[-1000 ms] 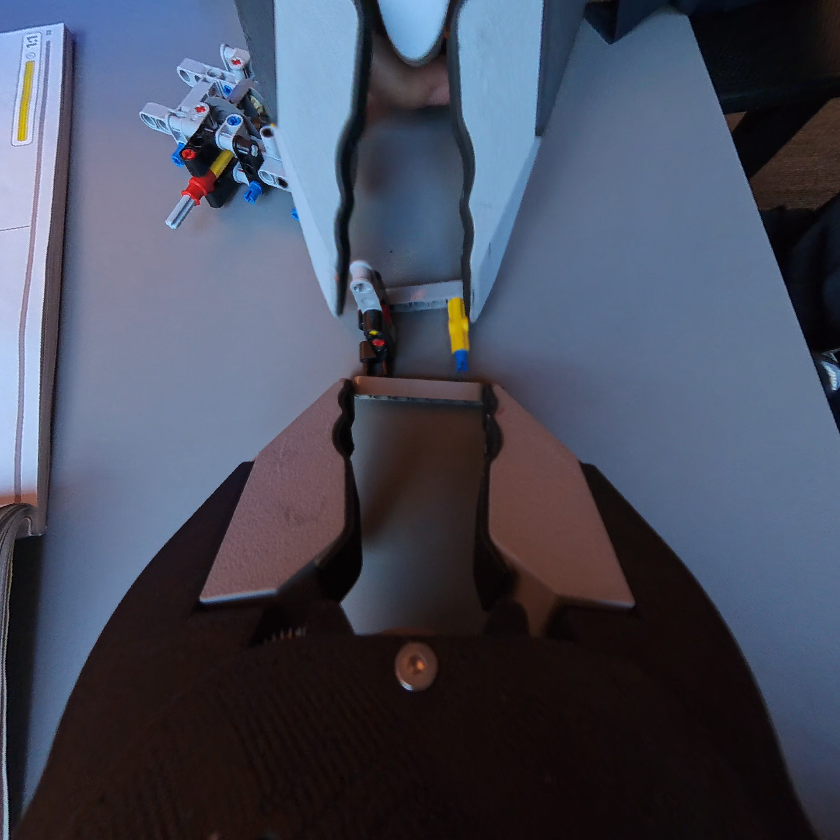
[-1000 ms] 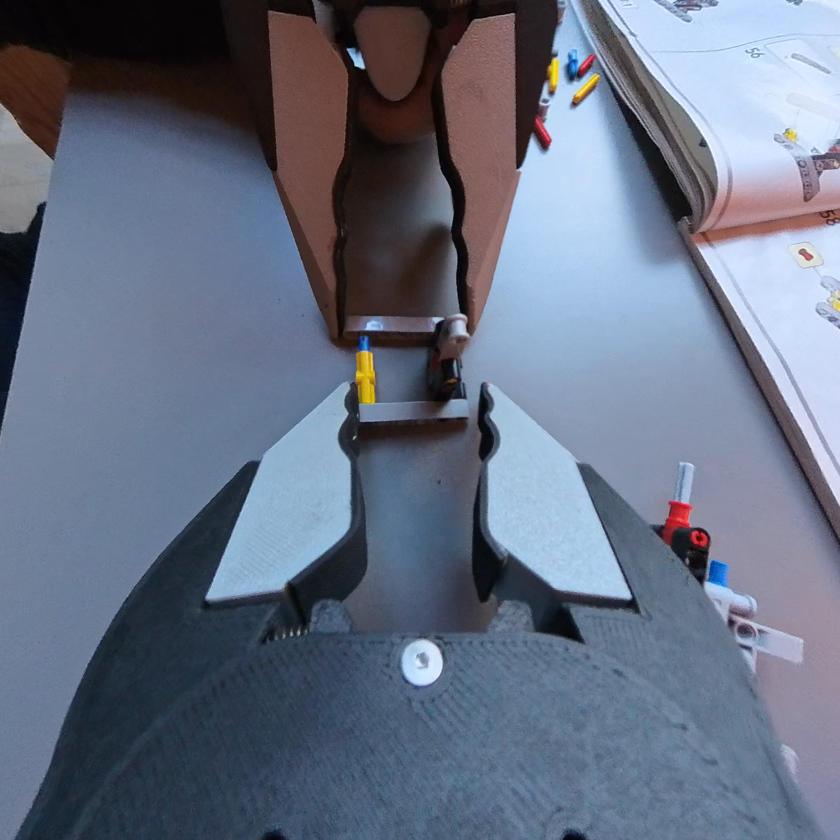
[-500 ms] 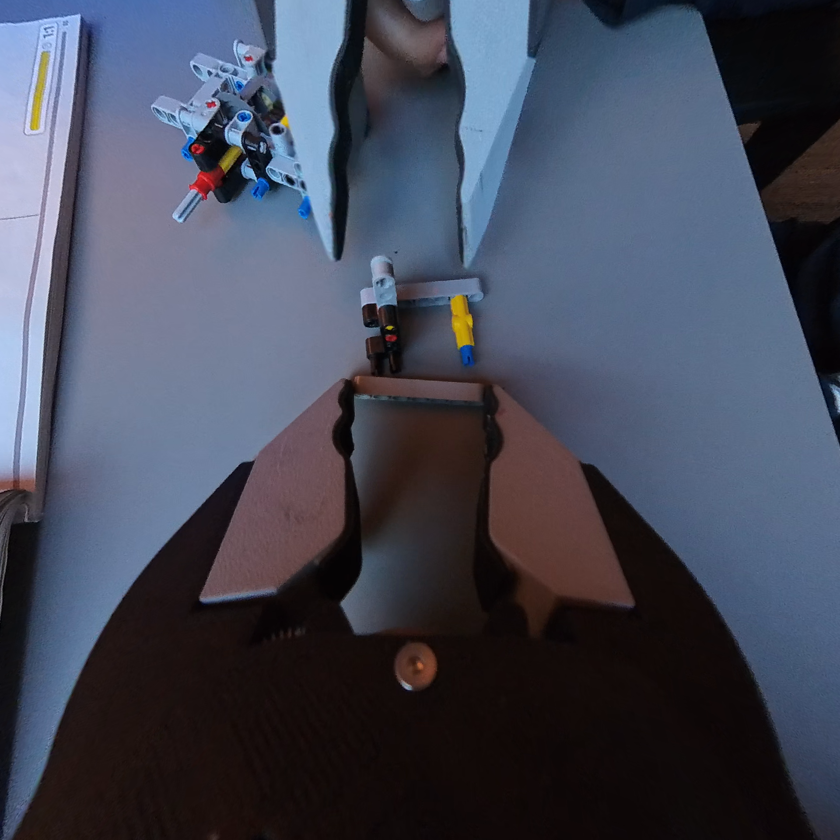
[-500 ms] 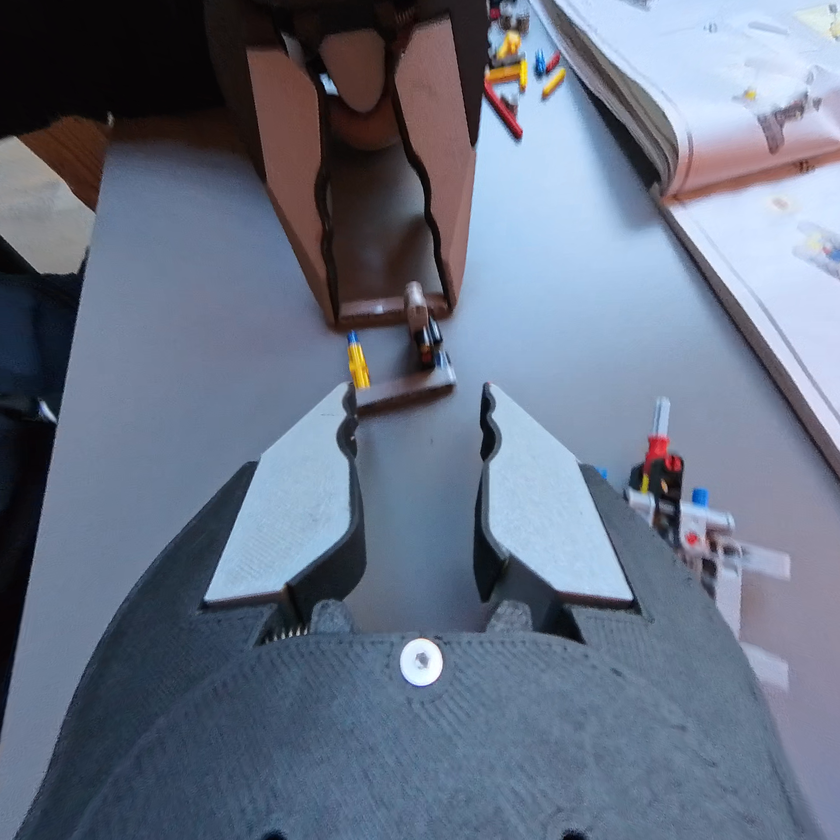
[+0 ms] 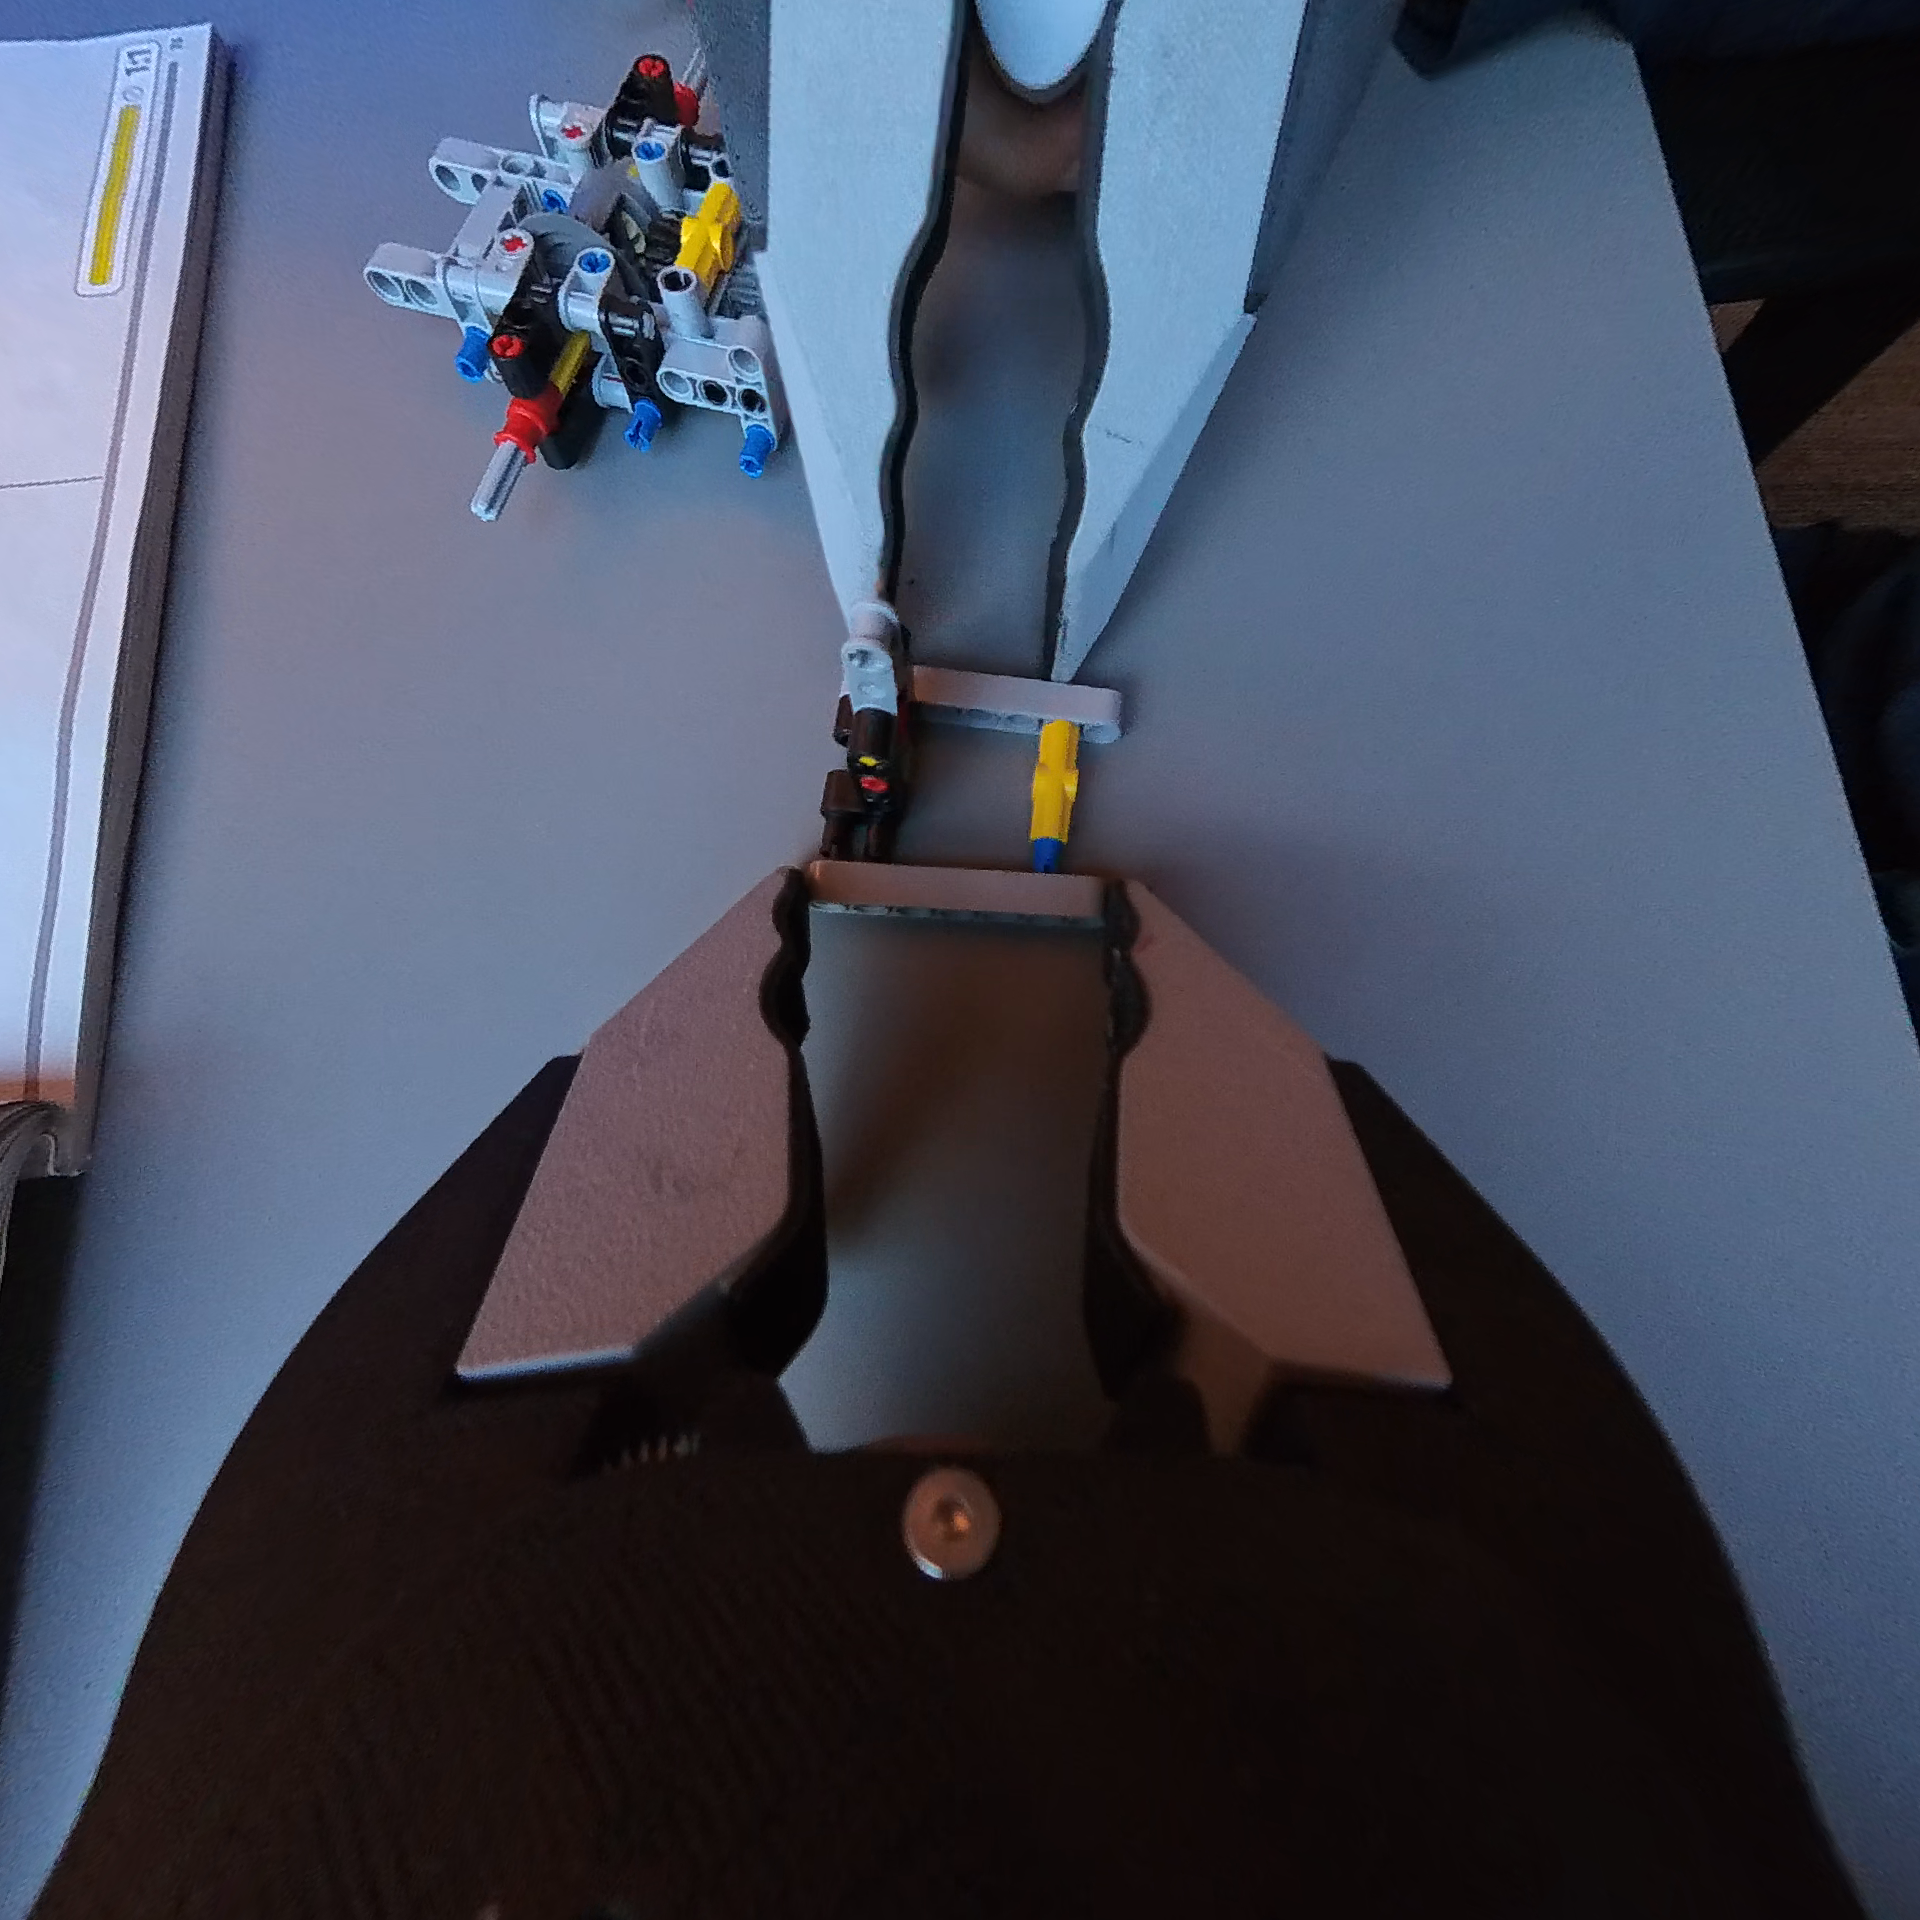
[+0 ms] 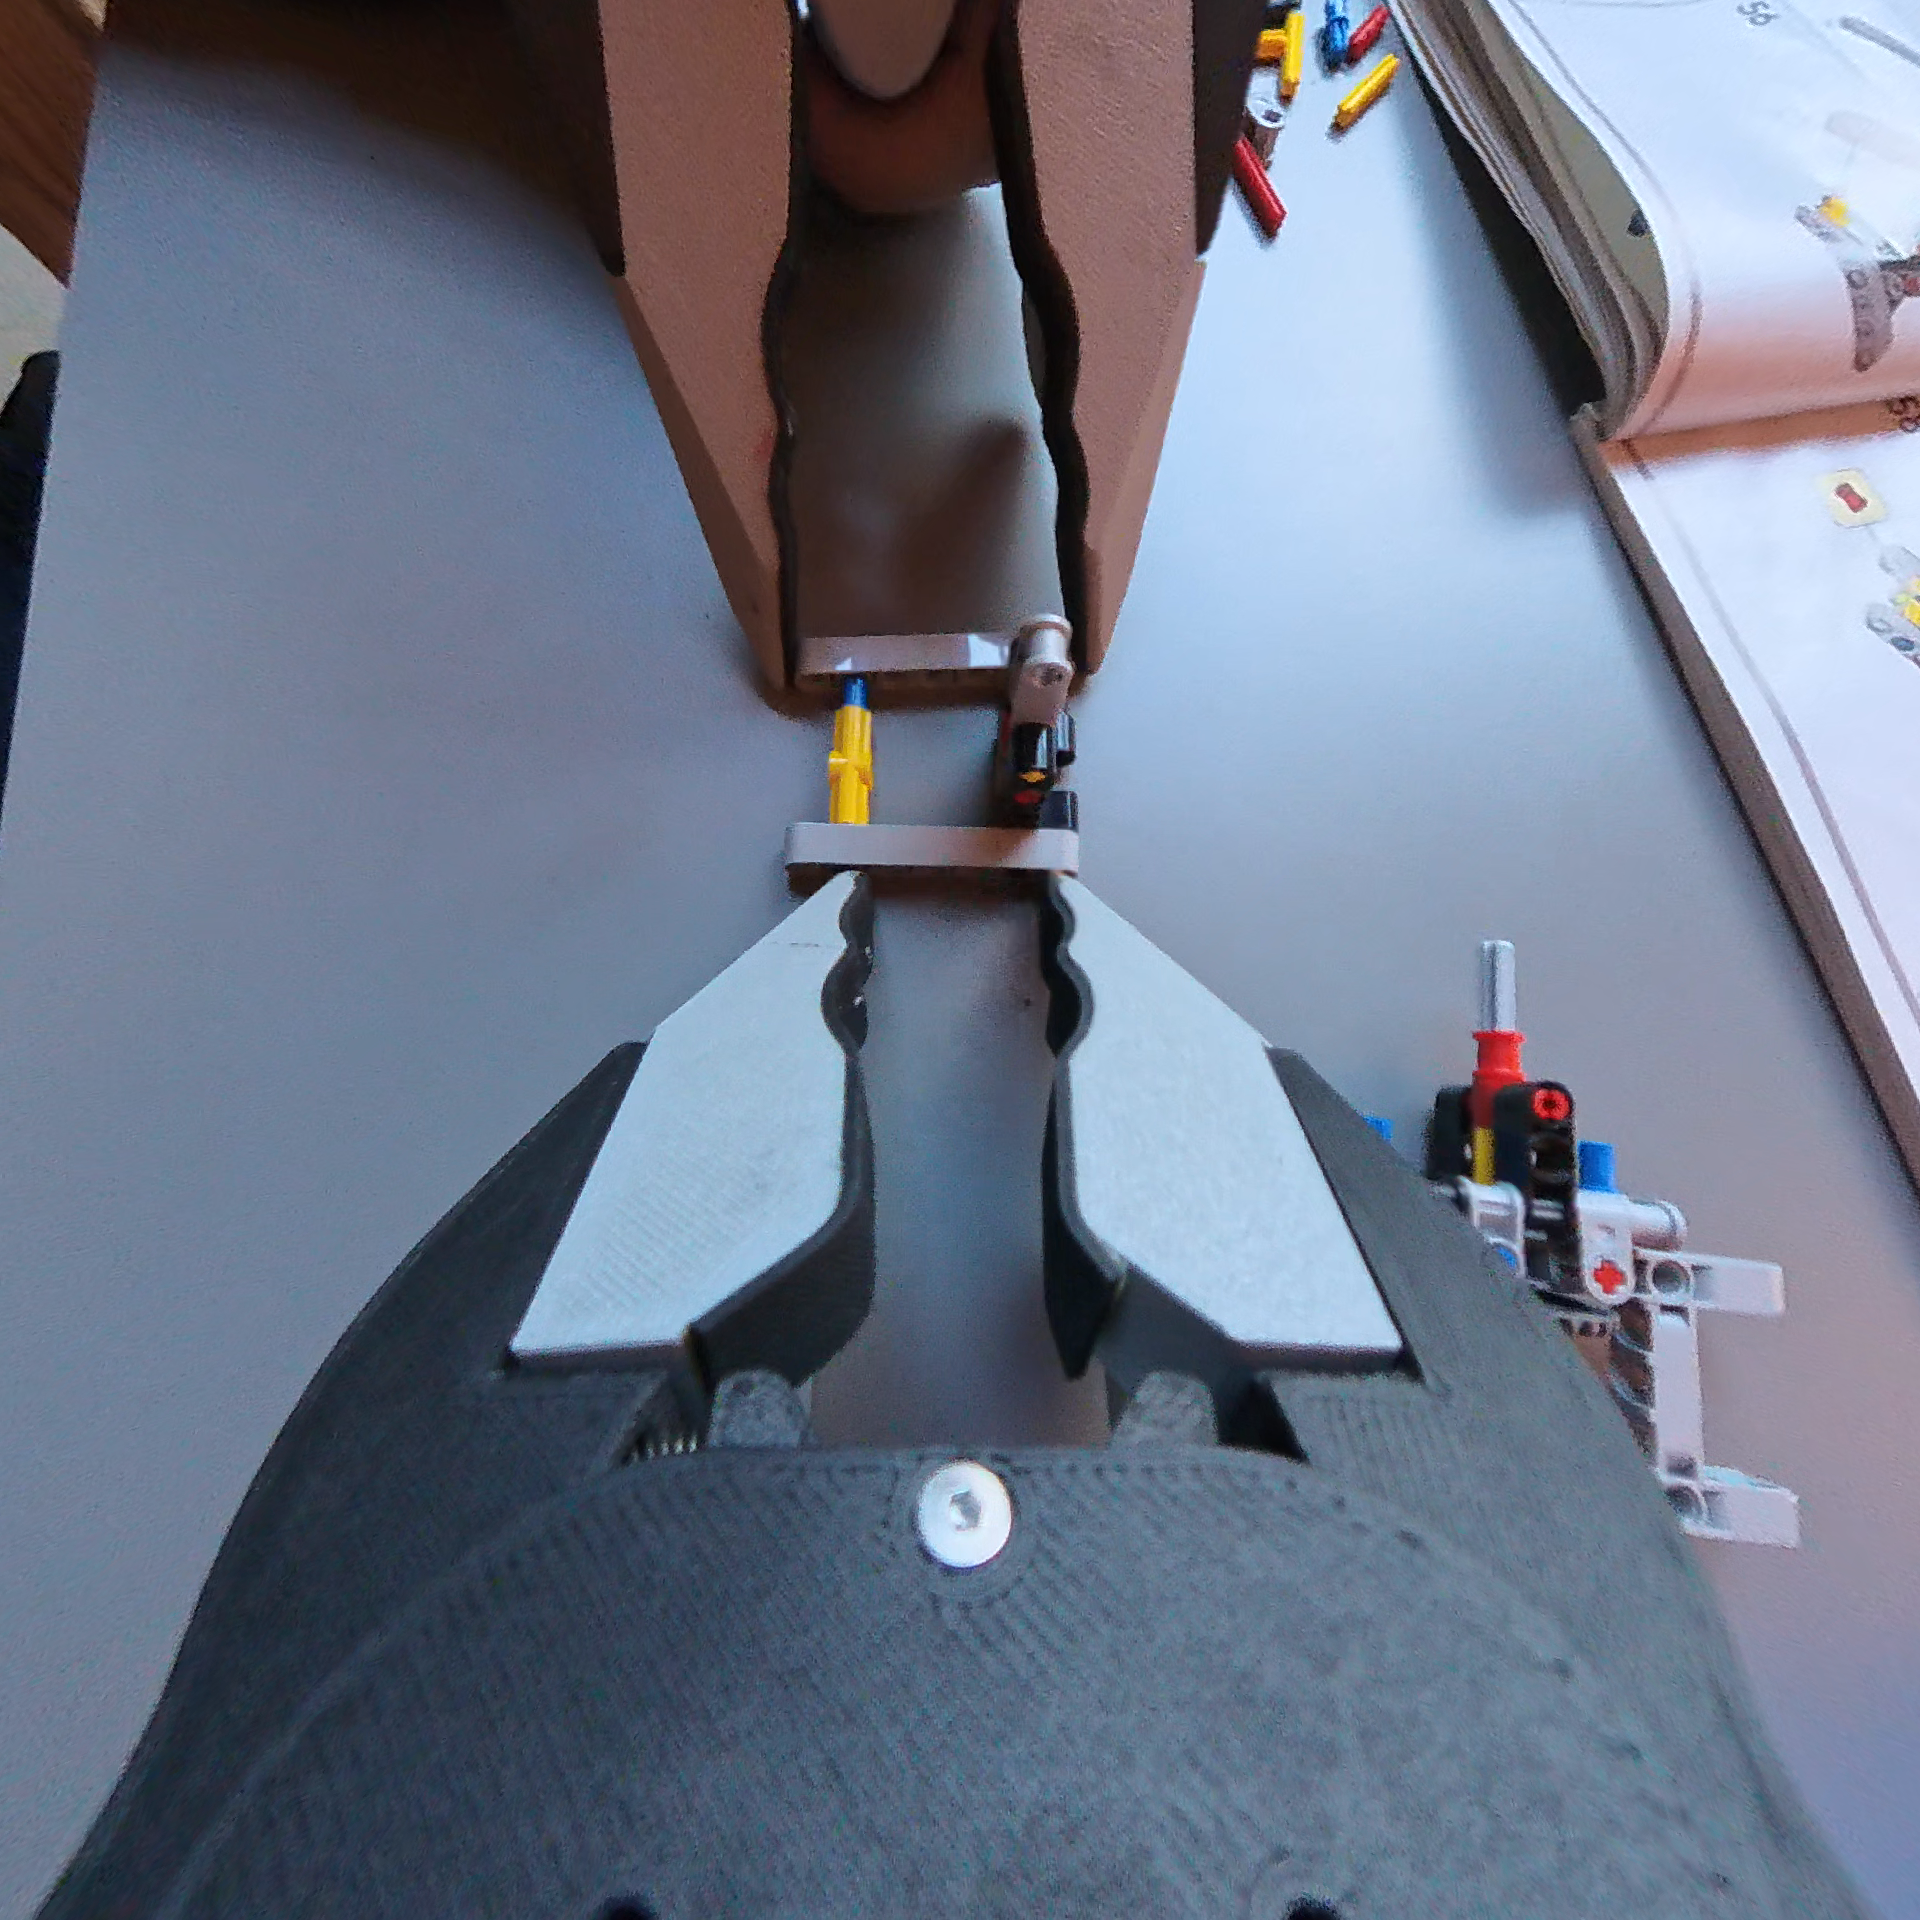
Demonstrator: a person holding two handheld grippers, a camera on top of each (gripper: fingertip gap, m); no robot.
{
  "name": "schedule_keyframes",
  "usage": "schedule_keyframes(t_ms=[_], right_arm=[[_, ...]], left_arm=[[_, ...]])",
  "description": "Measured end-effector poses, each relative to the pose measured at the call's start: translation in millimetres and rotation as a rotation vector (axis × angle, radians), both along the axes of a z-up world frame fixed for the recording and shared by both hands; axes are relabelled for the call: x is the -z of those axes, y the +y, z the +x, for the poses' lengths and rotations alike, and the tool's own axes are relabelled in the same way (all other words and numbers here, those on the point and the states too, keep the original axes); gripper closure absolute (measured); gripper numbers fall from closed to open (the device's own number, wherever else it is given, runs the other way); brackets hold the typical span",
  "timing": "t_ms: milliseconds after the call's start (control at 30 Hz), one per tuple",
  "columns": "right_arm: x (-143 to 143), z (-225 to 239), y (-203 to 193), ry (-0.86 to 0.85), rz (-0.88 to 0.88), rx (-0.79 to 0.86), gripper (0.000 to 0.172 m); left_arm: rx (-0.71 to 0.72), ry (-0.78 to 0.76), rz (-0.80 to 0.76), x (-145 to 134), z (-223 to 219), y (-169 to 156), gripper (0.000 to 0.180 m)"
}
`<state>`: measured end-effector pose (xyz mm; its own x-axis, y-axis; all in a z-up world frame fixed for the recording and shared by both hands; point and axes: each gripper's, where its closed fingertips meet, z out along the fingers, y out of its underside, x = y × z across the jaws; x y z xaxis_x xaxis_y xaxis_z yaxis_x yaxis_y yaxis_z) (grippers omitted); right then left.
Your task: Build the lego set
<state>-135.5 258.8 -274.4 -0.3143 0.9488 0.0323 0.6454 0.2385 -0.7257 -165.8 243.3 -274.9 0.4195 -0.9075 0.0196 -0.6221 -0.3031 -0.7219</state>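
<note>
My left gripper (image 5: 956, 904) is shut on a grey beam (image 5: 951, 885), held lengthwise between its fingertips just above the grey table. It shows at the top of the right wrist view (image 6: 925, 675) with that beam (image 6: 899, 655). In front of it lies a small assembly: a light grey beam (image 5: 1013, 707) carrying a yellow connector (image 5: 1055, 779) with a blue pin and a black connector stack (image 5: 868, 769). The blue pin tip (image 6: 854, 688) meets the held beam. My right gripper (image 6: 951, 894) is partly closed and holds nothing; its tips sit right behind the assembly's beam (image 6: 930, 847).
A larger grey, black and blue assembly (image 5: 592, 301) lies beside the right gripper (image 6: 1579, 1236). An open instruction booklet (image 6: 1714, 260) lies along one side (image 5: 83, 520). Loose red, yellow and blue pins (image 6: 1288, 94) lie beyond the left gripper. The table edge (image 5: 1766, 520) runs down the right. Spacing between my two grippers at the tips: around 4 cm.
My right gripper let go of the assembly's beam, drew back, narrowed its jaws and came back behind the beam. The assembly now sits closer to the beam held by my left gripper.
</note>
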Motion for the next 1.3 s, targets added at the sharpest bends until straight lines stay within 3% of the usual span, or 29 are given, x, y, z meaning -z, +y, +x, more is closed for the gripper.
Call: schedule_keyframes(t_ms=[833, 1067, 1300], right_arm=[[-0.4, -1.2, 2.9, 0.007, -0.036, -0.005, 0.148], [-5.2, 0.8, 5.5, 0.012, -0.13, 0.017, 0.139], [-2.7, 1.3, 3.7, -0.001, -0.123, 0.016, 0.112]], left_arm=[[-0.032, 0.017, -0.004, 0.1, -0.7, 2.7, 0.125], [-0.047, 0.022, -0.002, -0.1, 0.3, 2.9, 0.126], [-0.036, 0.04, -0.003, 0.4, -4.5, 0.1, 0.115]])
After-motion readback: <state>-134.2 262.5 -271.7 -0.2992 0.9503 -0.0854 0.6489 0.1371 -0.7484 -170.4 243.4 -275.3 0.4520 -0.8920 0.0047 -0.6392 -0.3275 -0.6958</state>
